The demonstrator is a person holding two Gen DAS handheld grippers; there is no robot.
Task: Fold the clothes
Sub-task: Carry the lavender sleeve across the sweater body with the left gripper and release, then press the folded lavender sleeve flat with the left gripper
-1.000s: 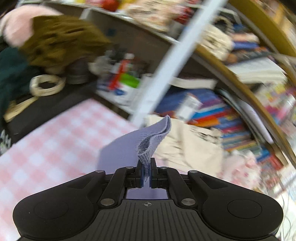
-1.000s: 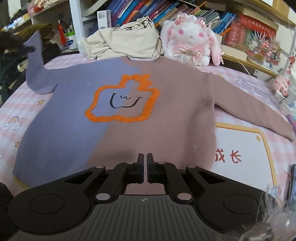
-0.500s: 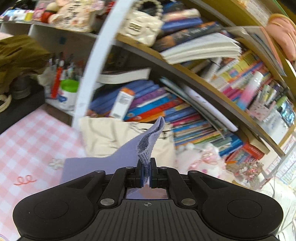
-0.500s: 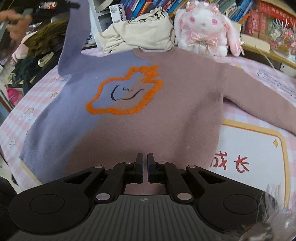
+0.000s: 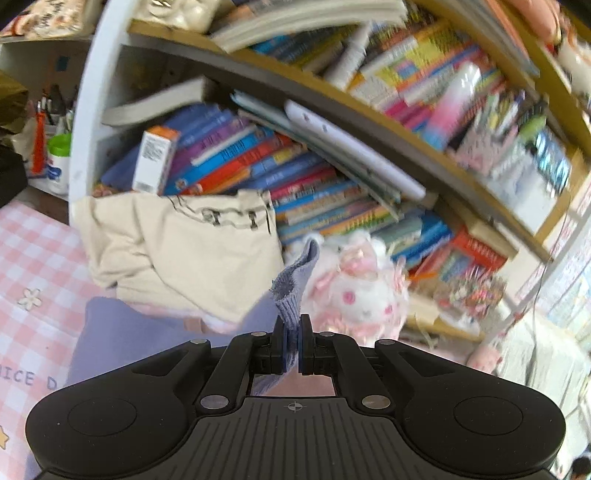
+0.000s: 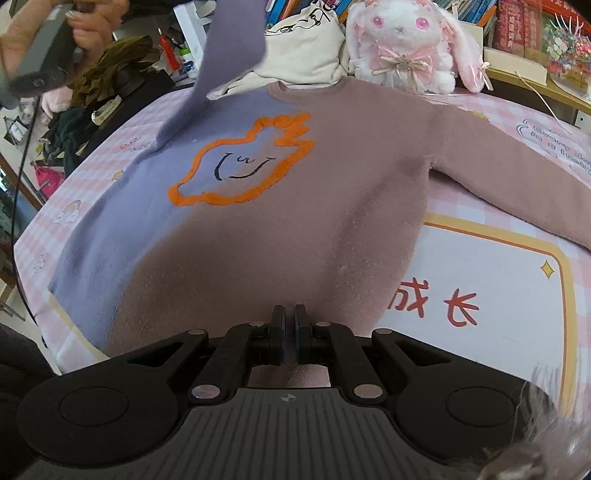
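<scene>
So there's a fuzzy two-tone knit sweater (image 6: 280, 221), lavender on one half and dusty mauve on the other, with an orange-outlined smiley blob on the chest, lying flat and face-up on a pink checked bedspread (image 6: 517, 122). The mauve sleeve (image 6: 517, 188) is stretched out flat to the side of the body, while the lavender sleeve (image 6: 225, 48) is lifted up off the bedspread, rising over the sweater's lavender shoulder. The left gripper (image 5: 291, 345) has its jaws clamped tight on the ribbed cuff (image 5: 291, 299) of that lavender sleeve, and the cuff pokes up past the fingertips. A hand (image 6: 92, 26) holding that gripper shows above the sweater's lavender side. The right gripper (image 6: 290, 334) hangs just over the sweater's bottom hem, jaws pressed together with nothing between them. Past the sweater's collar sits a crumpled cream canvas tote bag (image 6: 306, 48), next to a fluffy white-and-pink plush bunny (image 6: 402, 40), with a packed bookshelf (image 5: 332, 155) behind those.
</scene>
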